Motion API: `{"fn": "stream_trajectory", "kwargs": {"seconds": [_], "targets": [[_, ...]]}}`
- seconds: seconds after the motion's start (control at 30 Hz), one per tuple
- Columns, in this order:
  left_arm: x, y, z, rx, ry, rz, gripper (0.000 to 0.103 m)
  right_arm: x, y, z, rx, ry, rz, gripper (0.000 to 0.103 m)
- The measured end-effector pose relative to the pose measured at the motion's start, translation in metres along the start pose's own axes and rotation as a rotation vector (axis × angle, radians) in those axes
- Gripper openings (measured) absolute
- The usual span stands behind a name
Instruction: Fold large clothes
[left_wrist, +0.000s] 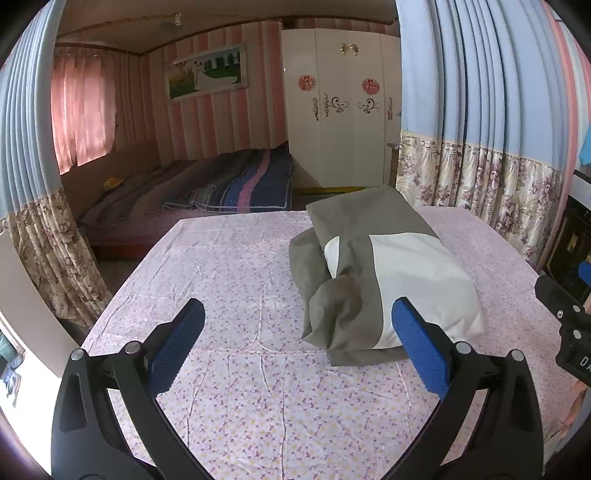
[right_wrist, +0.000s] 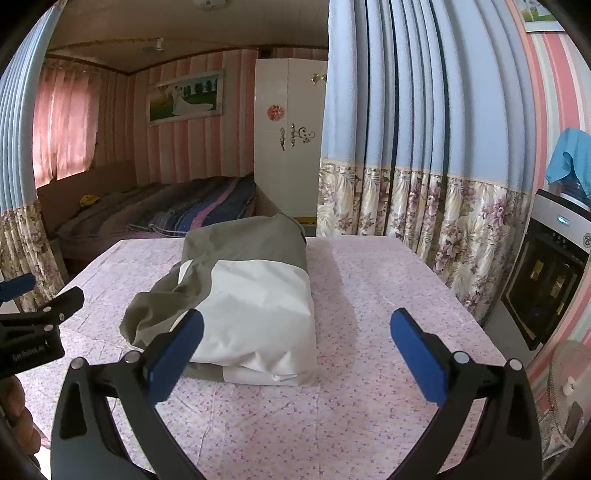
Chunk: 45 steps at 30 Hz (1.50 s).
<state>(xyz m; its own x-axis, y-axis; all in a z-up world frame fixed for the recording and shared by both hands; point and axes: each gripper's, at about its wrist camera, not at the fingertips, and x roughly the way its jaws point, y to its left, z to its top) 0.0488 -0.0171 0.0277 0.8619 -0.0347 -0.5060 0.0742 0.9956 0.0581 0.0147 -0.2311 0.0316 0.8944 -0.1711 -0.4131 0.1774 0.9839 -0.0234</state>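
Grey-white folded garment (right_wrist: 243, 295) on floral sheet (right_wrist: 369, 406); both hand-held grippers spread, empty; "GenRobot" on left hand-held gripper (right_wrist: 29, 339).

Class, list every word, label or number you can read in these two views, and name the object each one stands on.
"GenRobot.ai", small and only just legible, on the black body of the left tool, seen in the right wrist view.
"DA", cut off by the frame edge, on the black body of the right tool, seen in the left wrist view.
Small display on the appliance at the right: too blurred to read.
Round red decals on the wardrobe: unreadable.
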Motion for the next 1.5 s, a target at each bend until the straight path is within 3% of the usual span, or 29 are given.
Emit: {"fn": "stream_trajectory", "kwargs": {"seconds": [1.5], "targets": [[0.006, -0.003, 0.0, 0.003, -0.002, 0.005, 0.1, 0.013, 0.001, 0.002, 0.003, 0.015, -0.031, 0.101]]}}
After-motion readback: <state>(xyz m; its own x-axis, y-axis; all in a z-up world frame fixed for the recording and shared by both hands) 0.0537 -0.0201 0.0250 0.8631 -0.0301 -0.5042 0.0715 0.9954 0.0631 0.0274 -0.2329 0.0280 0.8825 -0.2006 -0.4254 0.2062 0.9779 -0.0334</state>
